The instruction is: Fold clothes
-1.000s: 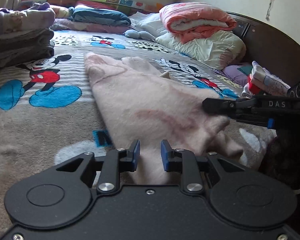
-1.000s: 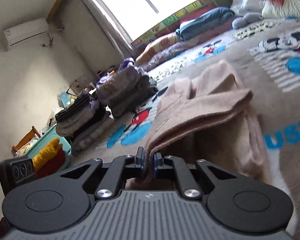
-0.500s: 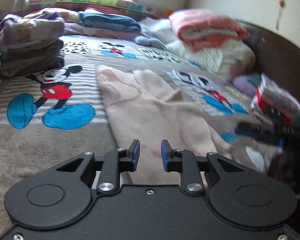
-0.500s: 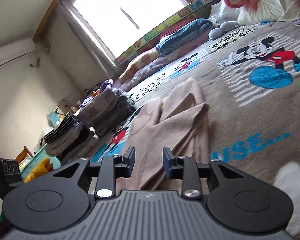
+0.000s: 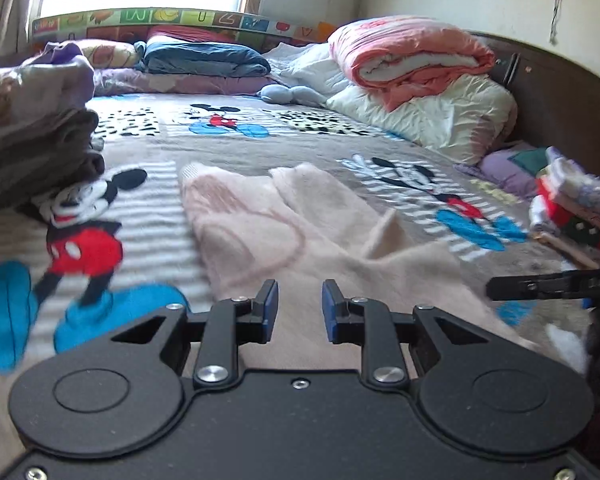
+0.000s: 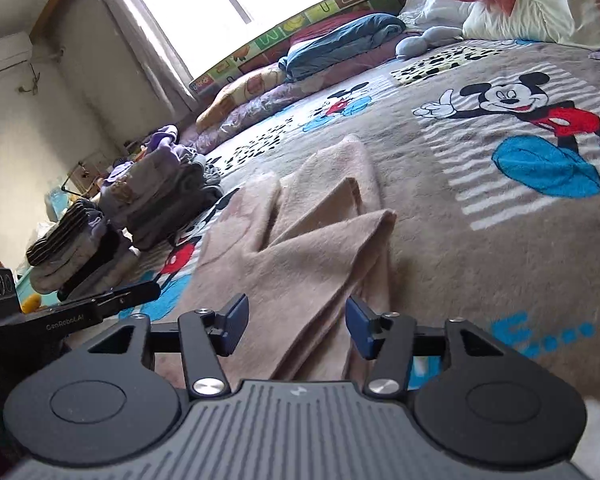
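Note:
A pale pink fleece garment [image 5: 300, 232] lies partly folded on the Mickey Mouse blanket [image 5: 148, 200], one flap laid over its middle [image 6: 300, 248]. My left gripper [image 5: 298, 310] hovers over the garment's near end with a narrow gap between its blue pads and nothing in it. My right gripper [image 6: 298, 326] is over the garment's near right edge. Its jaws are opening, and the cloth lies loose below and between them, not pinched. Each gripper shows in the other's view: the right one [image 5: 540, 286] at the right edge, the left one [image 6: 100, 300] at the left.
Stacks of folded clothes [image 5: 32, 140] [image 6: 156, 196] stand at the bed's left side. A small folded pile [image 5: 572, 204] sits at the right by the dark headboard [image 5: 560, 92]. Rolled quilts and pillows [image 5: 412, 60] and a blue blanket [image 5: 204, 58] line the far end.
The right gripper went from shut on the garment's folded edge to open, and the flap now lies flat. Both grippers drew back toward the near end of the garment.

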